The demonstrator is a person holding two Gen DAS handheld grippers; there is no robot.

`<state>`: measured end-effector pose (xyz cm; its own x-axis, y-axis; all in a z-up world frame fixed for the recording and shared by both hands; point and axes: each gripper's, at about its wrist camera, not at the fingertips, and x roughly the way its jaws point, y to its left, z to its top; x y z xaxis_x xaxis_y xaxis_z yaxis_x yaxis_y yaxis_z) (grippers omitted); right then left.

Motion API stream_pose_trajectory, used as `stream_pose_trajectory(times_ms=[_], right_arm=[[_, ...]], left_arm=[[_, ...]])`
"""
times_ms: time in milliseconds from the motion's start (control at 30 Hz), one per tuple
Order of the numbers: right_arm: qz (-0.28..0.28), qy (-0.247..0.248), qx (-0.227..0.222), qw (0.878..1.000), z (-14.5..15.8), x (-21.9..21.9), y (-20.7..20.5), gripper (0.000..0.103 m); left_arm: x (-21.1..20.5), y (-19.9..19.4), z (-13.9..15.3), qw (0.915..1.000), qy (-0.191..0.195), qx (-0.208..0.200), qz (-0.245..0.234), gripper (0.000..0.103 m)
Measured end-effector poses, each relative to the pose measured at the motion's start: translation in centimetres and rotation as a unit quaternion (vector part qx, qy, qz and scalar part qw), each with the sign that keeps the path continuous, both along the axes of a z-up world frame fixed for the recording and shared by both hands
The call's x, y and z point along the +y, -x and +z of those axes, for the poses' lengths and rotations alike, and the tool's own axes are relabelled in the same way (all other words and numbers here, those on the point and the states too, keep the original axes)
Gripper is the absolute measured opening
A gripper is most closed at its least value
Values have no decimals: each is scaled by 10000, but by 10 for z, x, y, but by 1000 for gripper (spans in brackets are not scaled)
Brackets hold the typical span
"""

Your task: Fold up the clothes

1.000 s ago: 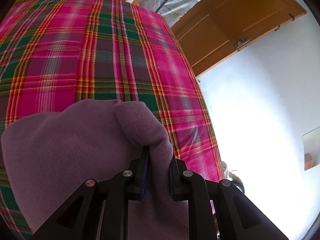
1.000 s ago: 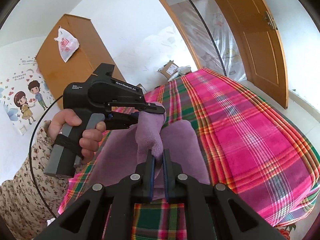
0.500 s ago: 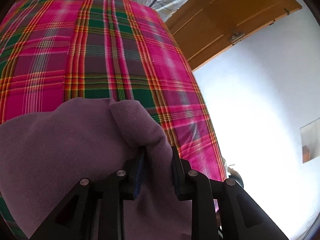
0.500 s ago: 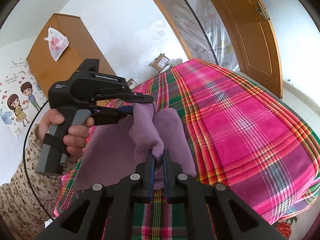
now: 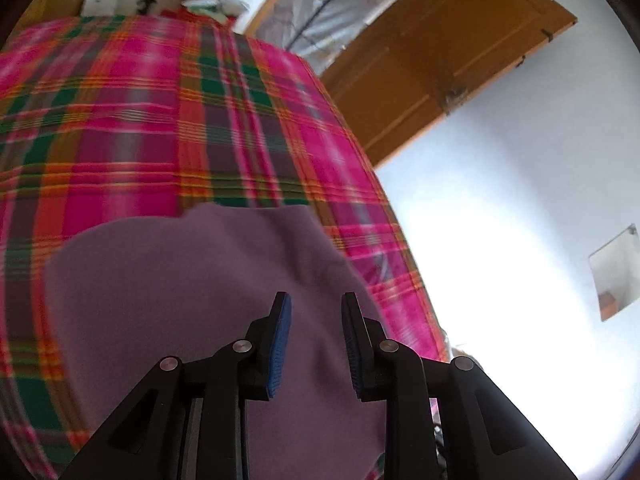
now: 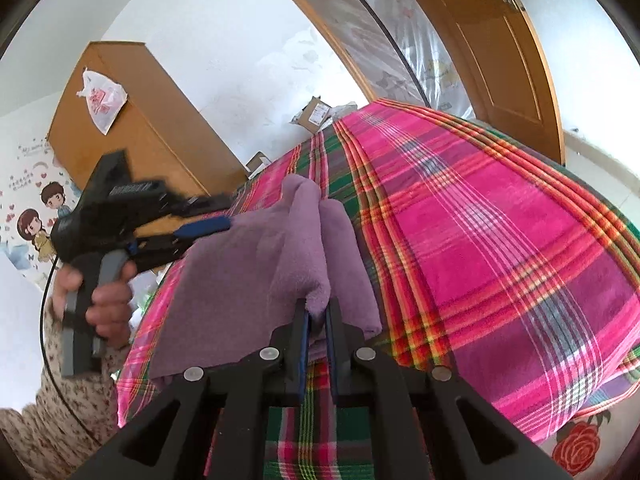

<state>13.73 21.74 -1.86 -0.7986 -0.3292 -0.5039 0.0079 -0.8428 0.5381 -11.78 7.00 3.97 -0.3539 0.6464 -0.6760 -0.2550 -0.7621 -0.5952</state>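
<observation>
My left gripper (image 5: 316, 312) stands with its jaws apart and nothing between them, over the purple cloth (image 6: 248, 272) lying on the plaid bed (image 6: 480, 240) near its front edge. My right gripper (image 6: 316, 316) pinches a bunched fold, keeping that end raised, I judge, so the layers stay together.

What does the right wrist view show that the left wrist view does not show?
Only the right wrist view shows the person's hand holding the left gripper, the wooden wardrobe with a plastic bag, and the right gripper shut on the purple garment. Only the left wrist view shows the left gripper's open pads with nothing between them. Both show the purple garment, the plaid blanket and the wooden door.
</observation>
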Motion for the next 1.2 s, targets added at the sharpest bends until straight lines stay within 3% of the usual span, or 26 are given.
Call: stream_pose_trajectory(times_ms=[167, 333, 400, 467, 700, 867, 900, 967, 1033, 1200], right_arm=[[-26, 125, -52, 9999, -2, 6, -4, 9], [-135, 310, 270, 9991, 11, 26, -10, 10], [-69, 392, 345, 9986, 16, 35, 0, 31], [30, 459, 328, 9984, 18, 43, 14, 39], [917, 596, -193, 9938, 10, 32, 78, 39], [1163, 649, -512, 9898, -1, 19, 98, 39], [1163, 643, -541, 9896, -1, 18, 99, 26], [1172, 502, -493, 9906, 2, 13, 98, 10], [1164, 386, -395, 9917, 8, 10, 95, 10], [978, 635, -110, 9931, 21, 20, 75, 10]], left_arm=[[-39, -22, -3, 9994, -36, 74, 337, 27], [-67, -40, -8, 9985, -182, 110, 502, 27], [-74, -47, -12, 9981, -279, 69, 552, 27], [-81, -54, -18, 9975, -372, 13, 605, 27], [-100, -76, -36, 9943, -698, -175, 783, 27], [-100, -74, -44, 9932, -840, -281, 759, 27], [-100, -74, -44, 9930, -861, -290, 750, 28], [-101, -74, -47, 9918, -965, -351, 758, 44], [-103, -72, -49, 9910, -1016, -387, 785, 44], [-102, -66, -52, 9910, -966, -450, 812, 44]])
